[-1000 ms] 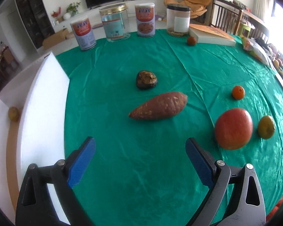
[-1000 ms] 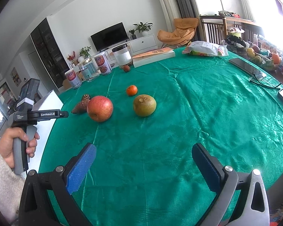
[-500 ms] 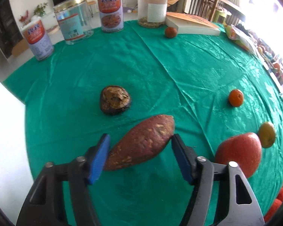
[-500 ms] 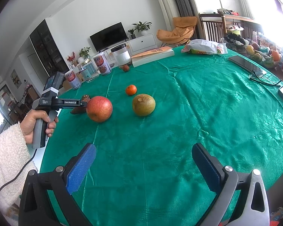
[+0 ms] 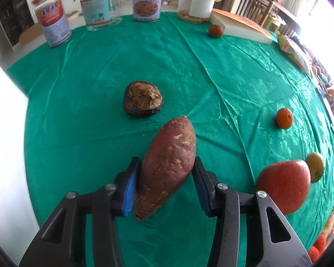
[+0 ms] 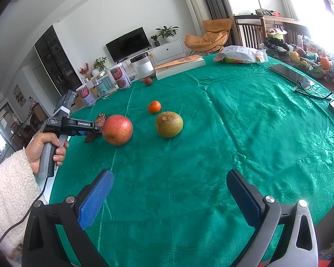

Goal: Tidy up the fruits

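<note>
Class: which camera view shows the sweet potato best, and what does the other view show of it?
The left wrist view: the sweet potato fills the centre, between the left gripper fingers. In the right wrist view it is mostly hidden behind the apple and that gripper.

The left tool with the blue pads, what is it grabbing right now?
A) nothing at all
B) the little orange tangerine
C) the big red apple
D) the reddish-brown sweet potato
D: the left tool has its blue pads pressed on both sides of the long reddish-brown sweet potato, while the big red apple and little orange tangerine sit apart on the green cloth.
</note>
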The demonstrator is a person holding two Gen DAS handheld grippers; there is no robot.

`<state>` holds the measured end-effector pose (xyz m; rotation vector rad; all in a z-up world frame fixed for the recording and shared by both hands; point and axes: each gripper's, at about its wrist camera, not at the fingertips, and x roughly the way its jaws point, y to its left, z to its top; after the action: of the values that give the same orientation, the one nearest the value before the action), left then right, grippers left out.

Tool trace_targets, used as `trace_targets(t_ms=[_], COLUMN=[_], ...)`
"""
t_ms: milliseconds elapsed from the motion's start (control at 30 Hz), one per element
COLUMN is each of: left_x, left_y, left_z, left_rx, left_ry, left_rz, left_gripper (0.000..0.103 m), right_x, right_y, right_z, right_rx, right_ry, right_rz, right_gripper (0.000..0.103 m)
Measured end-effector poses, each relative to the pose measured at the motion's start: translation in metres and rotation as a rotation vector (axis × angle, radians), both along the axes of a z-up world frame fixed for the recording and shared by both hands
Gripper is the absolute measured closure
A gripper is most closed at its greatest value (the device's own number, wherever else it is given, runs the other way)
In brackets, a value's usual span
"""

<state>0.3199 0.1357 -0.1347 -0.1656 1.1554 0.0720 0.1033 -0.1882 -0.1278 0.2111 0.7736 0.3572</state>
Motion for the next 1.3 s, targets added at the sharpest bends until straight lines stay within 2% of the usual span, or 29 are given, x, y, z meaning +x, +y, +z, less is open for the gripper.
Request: trace_targets(t_ms=[133, 233, 400, 467, 567, 633, 700, 800, 900, 933, 1067, 1133, 1200, 1233, 1300], left_x=[-0.034, -0.074, -0.140, -0.156, -0.167, -0.169, -0.171, -0.172, -0.174, -0.177, -0.178, -0.178, -0.178, -0.178, -0.179], left_y=[0.005, -0.009, -0.034, -0.041, -0.042, -0.041, -0.039, -0.042, -0.056, -0.060, -0.059, -0.060, -0.061, -0.061, -0.060], left_z=[0.008, 0.014, 0.000, 0.004, 0.002, 0.001, -0.002, -0.009, -0.016, -0.017, -0.019, -0.019, -0.019, -0.019, -0.019], left_rx=[-0.069, -0.118, -0.201, -0.158, -0.170, -0.105, -0.054, -0.004, 0.114, 0.130, 0.127, 0.128, 0.128, 0.129, 0.128], left_ry=[0.035, 0.022, 0.023, -0.006, -0.028, -0.053, -0.085, -0.137, -0.161, -0.186, -0.195, -0.195, -0.193, -0.192, -0.192], left_rz=[0.121, 0.126, 0.110, 0.091, 0.092, 0.107, 0.134, 0.119, 0.079, 0.069, 0.065, 0.064, 0.062, 0.061, 0.061], left_gripper=[0.062, 0.062, 0.062, 0.062, 0.056, 0.022, 0.014, 0.011, 0.009, 0.007, 0.005, 0.004, 0.004, 0.003, 0.003], right_x=[0.000, 0.000, -0.002, -0.002, -0.001, -0.001, -0.001, -0.001, 0.001, 0.002, 0.006, 0.018, 0.041, 0.053, 0.076], right_y=[0.000, 0.000, -0.004, -0.004, -0.004, -0.004, -0.005, -0.007, -0.014, -0.017, -0.031, -0.030, -0.020, -0.014, 0.001], right_z=[0.000, 0.000, 0.001, 0.001, 0.001, 0.001, 0.001, 0.000, -0.003, -0.004, -0.011, -0.017, -0.027, -0.029, -0.030], right_rx=[0.002, 0.002, 0.014, 0.019, 0.020, 0.018, 0.017, 0.029, 0.065, 0.082, 0.164, 0.178, 0.138, 0.083, -0.034], right_ry=[0.000, -0.003, -0.010, -0.009, -0.001, 0.000, -0.001, 0.004, 0.025, 0.035, 0.072, 0.132, 0.240, 0.265, 0.253], right_rz=[0.000, 0.002, -0.001, -0.002, -0.003, -0.005, -0.008, -0.015, -0.024, -0.028, -0.052, -0.035, -0.002, 0.006, 0.018], right_gripper=[0.002, 0.002, 0.002, 0.002, 0.002, 0.002, 0.002, 0.002, 0.002, 0.002, 0.002, 0.001, 0.000, 0.000, 0.000])
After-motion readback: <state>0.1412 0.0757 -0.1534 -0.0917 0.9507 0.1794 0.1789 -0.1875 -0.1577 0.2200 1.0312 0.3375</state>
